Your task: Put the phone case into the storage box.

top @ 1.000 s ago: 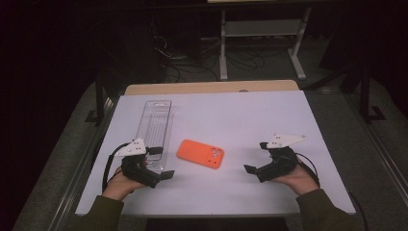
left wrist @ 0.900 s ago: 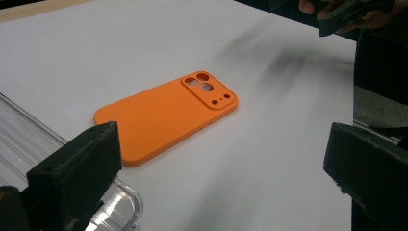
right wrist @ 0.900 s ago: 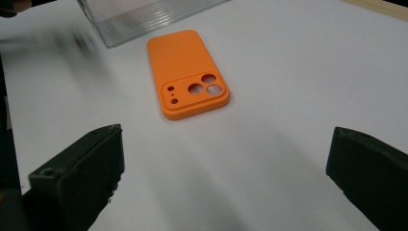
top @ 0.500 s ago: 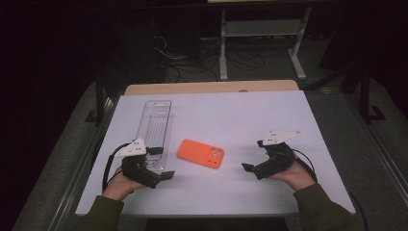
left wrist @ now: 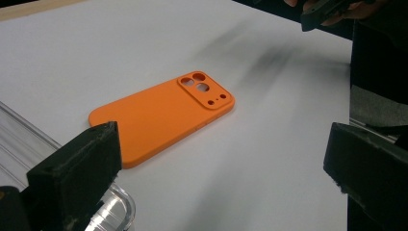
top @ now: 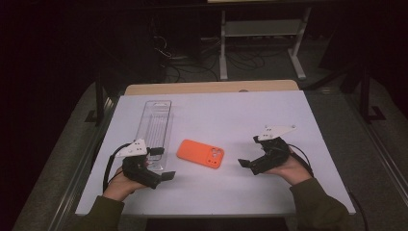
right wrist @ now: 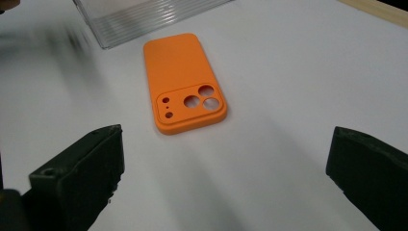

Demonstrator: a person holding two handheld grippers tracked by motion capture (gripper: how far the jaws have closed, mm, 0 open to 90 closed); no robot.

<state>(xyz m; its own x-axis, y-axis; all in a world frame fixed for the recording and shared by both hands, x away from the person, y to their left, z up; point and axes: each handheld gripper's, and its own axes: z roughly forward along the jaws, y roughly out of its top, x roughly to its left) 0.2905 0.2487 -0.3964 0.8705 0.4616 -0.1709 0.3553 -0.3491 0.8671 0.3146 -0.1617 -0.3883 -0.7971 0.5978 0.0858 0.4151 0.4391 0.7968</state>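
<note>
Orange phone case [left wrist: 159, 118] flat on the white table [left wrist: 269, 159], seen between two wide-apart black jaws.

The left gripper [left wrist: 221, 178] has one jaw at 8 o'clock and the other at 4 o'clock, with bare table between them. The case lies back side up just left of centre, its raised camera block with round cut-outs at the end pointing toward 1 o'clock. Its near corner sits just beside the 8 o'clock jaw. A clear plastic tray [left wrist: 19, 144] edges in at 9 o'clock, curving under that jaw. At 1 o'clock, far off, the right gripper [left wrist: 320, 12] shows dark in a hand.
</note>
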